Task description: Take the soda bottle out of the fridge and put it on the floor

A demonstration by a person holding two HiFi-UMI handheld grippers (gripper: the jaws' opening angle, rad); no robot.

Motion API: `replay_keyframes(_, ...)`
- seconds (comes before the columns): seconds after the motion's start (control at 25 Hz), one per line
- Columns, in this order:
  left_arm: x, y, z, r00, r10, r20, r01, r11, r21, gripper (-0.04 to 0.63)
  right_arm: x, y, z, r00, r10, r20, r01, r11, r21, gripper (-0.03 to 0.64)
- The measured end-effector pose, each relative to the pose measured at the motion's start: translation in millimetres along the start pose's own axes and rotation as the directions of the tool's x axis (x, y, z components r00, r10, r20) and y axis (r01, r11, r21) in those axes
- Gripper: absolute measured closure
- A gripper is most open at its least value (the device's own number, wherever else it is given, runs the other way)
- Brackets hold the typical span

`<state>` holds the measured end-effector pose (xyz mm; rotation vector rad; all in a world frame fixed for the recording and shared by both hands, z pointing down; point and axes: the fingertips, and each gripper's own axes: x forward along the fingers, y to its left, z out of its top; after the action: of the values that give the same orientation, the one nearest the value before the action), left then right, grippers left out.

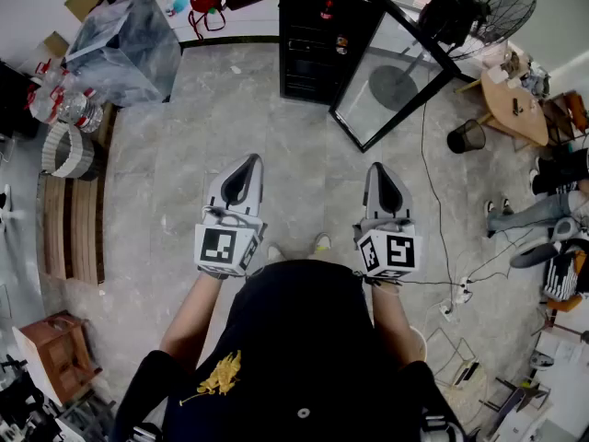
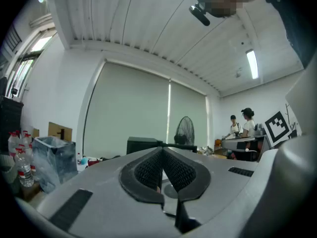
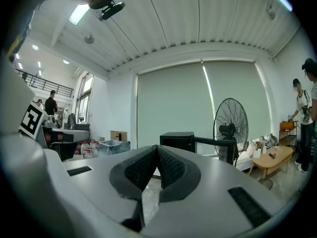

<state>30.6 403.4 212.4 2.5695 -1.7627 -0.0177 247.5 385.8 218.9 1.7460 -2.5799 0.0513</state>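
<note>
Your left claw (image 1: 249, 162) and right claw (image 1: 376, 169): both shut, empty, held level, aimed at fridge (image 1: 311, 58); door (image 1: 391, 81) stands open, so reach-in looks unobstructed.

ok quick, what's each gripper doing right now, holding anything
Left gripper: closed, holding nothing.
Right gripper: closed, holding nothing.
</note>
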Motion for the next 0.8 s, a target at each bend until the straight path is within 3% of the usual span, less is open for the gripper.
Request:
replay_keyframes(0.24,-0.7,-1.7,5.0,1.0,-0.008,0.003,0.008,1.0,0.024,0.577,1.3,0.5,-1.0,1.0,0.005,0.001,-0.005,1.0,0.002,0.62)
replay_keyframes(0.44,-5.8,9.1,-8.0,0.997,0.042,-0.072,-0.032,0.991,0.131,0.577,-6.3,3.1,0.2,1.0,-0.008,0.007,0.009,1.0,-0.026,0.62)
replay_keyframes(0.8,-17.3,17.3,1.4,0.999,0.026,-0.026,-0.024,0.997,0.072,0.577,-9.6,14.9,11.6,1.0,-0.009,0.013,0.01,0.998,-0.061,0.62)
